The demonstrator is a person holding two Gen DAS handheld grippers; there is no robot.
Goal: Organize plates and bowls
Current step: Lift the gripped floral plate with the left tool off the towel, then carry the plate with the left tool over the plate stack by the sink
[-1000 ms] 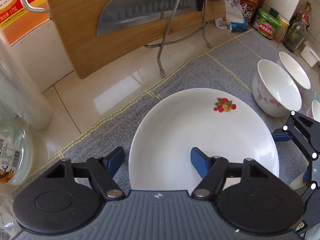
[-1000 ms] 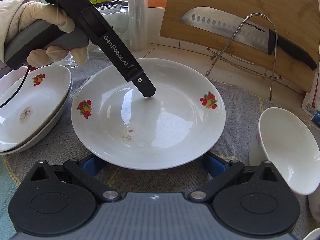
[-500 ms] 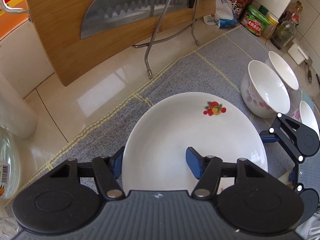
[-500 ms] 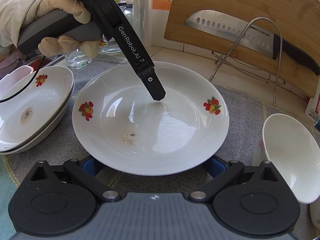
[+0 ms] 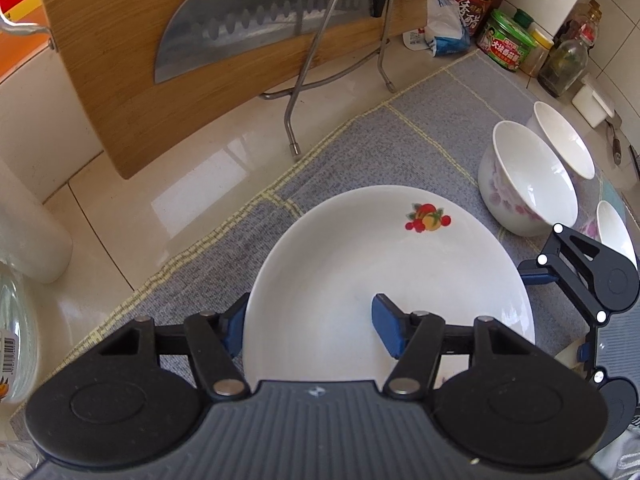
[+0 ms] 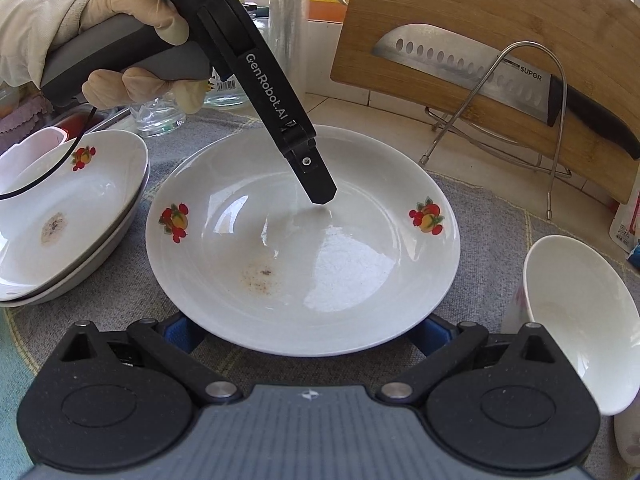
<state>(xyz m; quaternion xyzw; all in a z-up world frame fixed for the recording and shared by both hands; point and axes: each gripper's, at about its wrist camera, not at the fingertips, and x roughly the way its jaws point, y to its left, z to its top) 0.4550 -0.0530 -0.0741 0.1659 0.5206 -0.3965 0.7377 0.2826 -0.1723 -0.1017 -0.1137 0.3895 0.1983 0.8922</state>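
A white plate (image 5: 360, 272) with fruit prints lies on the grey mat (image 5: 400, 140); the right wrist view shows a brown stain in this plate (image 6: 340, 264). My left gripper (image 5: 310, 320) is shut on its far-left rim, one pad inside the plate and the other outside and under the rim. A gloved hand (image 6: 132, 12) holds it, and its inner finger (image 6: 316, 184) rests in the plate. My right gripper (image 6: 308, 332) stands open at the plate's near rim, its blue fingers (image 5: 534, 278) partly under it. Two stacked plates (image 6: 60, 220) sit at the left.
Flowered white bowls (image 5: 524, 184) (image 5: 564, 140) (image 5: 616, 232) stand right of the plate; one bowl (image 6: 576, 320) is close to my right gripper. A cutting board (image 6: 480, 20) with a knife (image 5: 260, 32) leans on a wire rack (image 6: 520, 112) behind. Bottles and jars (image 5: 508, 44) line the wall.
The left gripper's jaws have narrowed onto the plate's rim and the hand has tipped slightly. The plate looks a little nearer in the right wrist view. My right gripper has stayed put.
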